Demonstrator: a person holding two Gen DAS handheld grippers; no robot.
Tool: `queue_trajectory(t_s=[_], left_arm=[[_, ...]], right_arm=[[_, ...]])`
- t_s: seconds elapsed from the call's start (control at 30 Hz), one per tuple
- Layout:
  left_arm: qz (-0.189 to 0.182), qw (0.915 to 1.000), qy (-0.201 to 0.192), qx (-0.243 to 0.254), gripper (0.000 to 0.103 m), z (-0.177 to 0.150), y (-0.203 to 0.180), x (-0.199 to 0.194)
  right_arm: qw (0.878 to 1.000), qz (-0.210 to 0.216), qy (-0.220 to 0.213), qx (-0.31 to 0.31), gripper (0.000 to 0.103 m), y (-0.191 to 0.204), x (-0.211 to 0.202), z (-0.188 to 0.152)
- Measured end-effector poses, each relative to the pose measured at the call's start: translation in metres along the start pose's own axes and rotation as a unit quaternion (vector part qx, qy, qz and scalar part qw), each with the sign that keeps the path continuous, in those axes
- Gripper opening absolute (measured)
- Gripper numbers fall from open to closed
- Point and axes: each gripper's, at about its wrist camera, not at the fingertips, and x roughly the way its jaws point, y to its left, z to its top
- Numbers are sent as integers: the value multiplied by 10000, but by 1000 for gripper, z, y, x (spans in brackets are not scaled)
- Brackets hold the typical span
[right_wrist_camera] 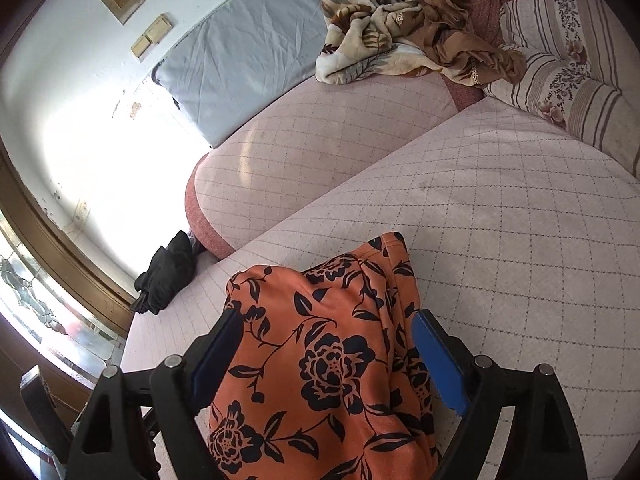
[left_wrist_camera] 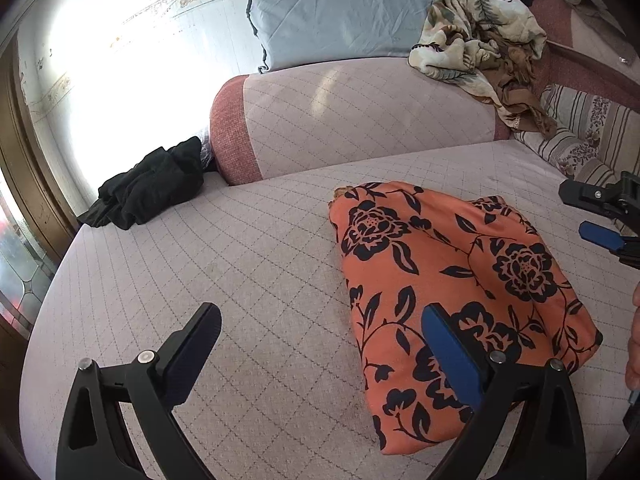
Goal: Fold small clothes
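Note:
An orange garment with a black flower print (left_wrist_camera: 452,292) lies folded on the quilted sofa seat (left_wrist_camera: 240,264). My left gripper (left_wrist_camera: 320,332) is open and empty just above the seat, its right finger over the garment's left edge. My right gripper (right_wrist_camera: 324,344) is open, its fingers on either side of the same garment (right_wrist_camera: 320,368), not closed on it. The right gripper also shows at the right edge of the left wrist view (left_wrist_camera: 600,216).
A black garment (left_wrist_camera: 152,184) lies at the seat's far left end. A blue-grey cushion (left_wrist_camera: 340,8), a crumpled floral blanket (left_wrist_camera: 476,40) and a striped pillow (left_wrist_camera: 584,132) are on the backrest and right side. A bright window is at the left.

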Motion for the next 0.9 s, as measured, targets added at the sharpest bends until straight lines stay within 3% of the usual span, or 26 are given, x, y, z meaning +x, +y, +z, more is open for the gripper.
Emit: queue_trajectory(t_s=[0.37, 0.9], left_arm=[[-108, 9999, -96, -4, 100, -1, -4, 0], [-146, 9999, -6, -47, 100, -3, -3, 4]], right_arm=[[9995, -116, 248, 129, 88, -8, 15, -2], [9995, -115, 267, 151, 88, -8, 14, -4]])
